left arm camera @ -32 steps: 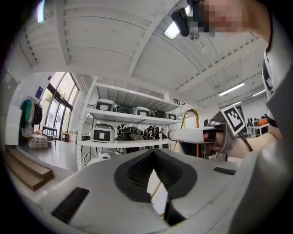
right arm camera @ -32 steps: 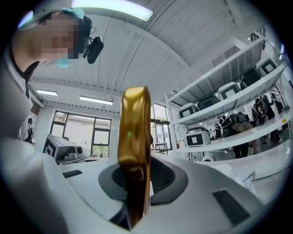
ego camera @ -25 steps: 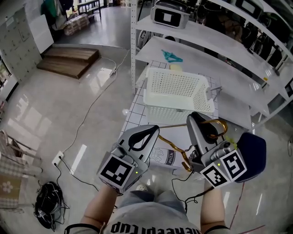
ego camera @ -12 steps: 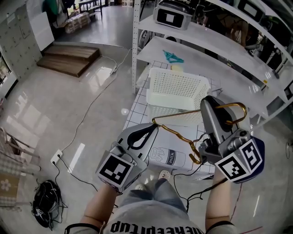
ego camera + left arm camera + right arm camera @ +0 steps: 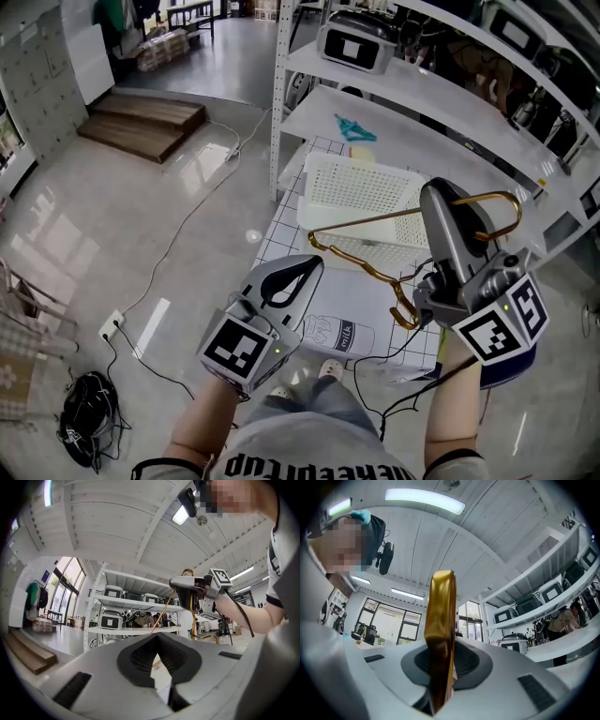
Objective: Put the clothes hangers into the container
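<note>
A golden metal clothes hanger [image 5: 375,222] hangs in the air, with my right gripper [image 5: 445,202] shut on its upper bend. Its long bar reaches left over the near side of the white mesh basket [image 5: 328,187], and its hook [image 5: 405,311] dangles below. In the right gripper view the hanger [image 5: 440,620] stands upright between the jaws of the right gripper [image 5: 440,656]. My left gripper [image 5: 309,265] hovers lower left over the table, shut and holding nothing. From the left gripper [image 5: 157,635] I see the hanger [image 5: 164,613] and the right gripper [image 5: 190,590] raised ahead.
The basket stands on a small grid-patterned table [image 5: 291,225] with a milk-carton print [image 5: 342,333] near me. White shelving [image 5: 412,122] rises behind and to the right, holding grey boxes [image 5: 352,42] and a teal item [image 5: 354,128]. Cables [image 5: 187,225] trail over the floor at left.
My right gripper has lifted the hanger up off the table and carried it away from me, over the basket's near side. The left gripper has barely moved.
</note>
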The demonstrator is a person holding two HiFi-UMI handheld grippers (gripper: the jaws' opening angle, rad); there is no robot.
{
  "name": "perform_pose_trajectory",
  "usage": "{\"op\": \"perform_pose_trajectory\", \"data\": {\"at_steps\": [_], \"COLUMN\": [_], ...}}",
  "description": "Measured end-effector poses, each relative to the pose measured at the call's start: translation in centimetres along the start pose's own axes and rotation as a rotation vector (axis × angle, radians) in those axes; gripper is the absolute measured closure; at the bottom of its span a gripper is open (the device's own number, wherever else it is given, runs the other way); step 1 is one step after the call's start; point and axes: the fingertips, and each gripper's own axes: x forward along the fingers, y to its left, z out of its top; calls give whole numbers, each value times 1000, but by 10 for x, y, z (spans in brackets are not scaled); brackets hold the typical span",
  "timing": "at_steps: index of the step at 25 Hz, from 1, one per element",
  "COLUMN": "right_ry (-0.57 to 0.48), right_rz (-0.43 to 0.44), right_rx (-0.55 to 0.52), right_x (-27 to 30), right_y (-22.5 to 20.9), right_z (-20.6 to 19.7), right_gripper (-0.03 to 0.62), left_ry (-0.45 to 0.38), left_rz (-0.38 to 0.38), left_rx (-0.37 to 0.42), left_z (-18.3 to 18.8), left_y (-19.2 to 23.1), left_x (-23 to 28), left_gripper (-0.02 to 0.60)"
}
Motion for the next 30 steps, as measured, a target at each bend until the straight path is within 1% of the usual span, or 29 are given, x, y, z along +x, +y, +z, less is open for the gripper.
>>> {"op": "perform_pose_trajectory", "data": {"at_steps": [3,6,14,17,22,26,30], "right_ry": [-16,-26,-56,-52,-38,-27,-16], "right_rz": [8,16,34,31,32,37,47], "right_rx": [-2,-10,-35,-45,-50,-40,-25], "right_x": [6,11,18,23,32,40,49], "right_y": [-6,-13,-27,-38,-57,-71,-86], "right_z": [8,15,31,29,23,17,6], "right_gripper": [539,537,537,539,539,539,539], "left_ry": [1,-23,-17,-1,-13,18,0], "left_rz": [1,4,4,11,22,41,58], "left_rx": [-2,28,35,21,40,1,29], "left_z": [1,5,6,5,6,4,2], "left_y": [3,9,12,15,22,26,35], "left_x": [6,13,29,38,52,60,72], "left_gripper": [568,568,568,568,568,568,568]}}
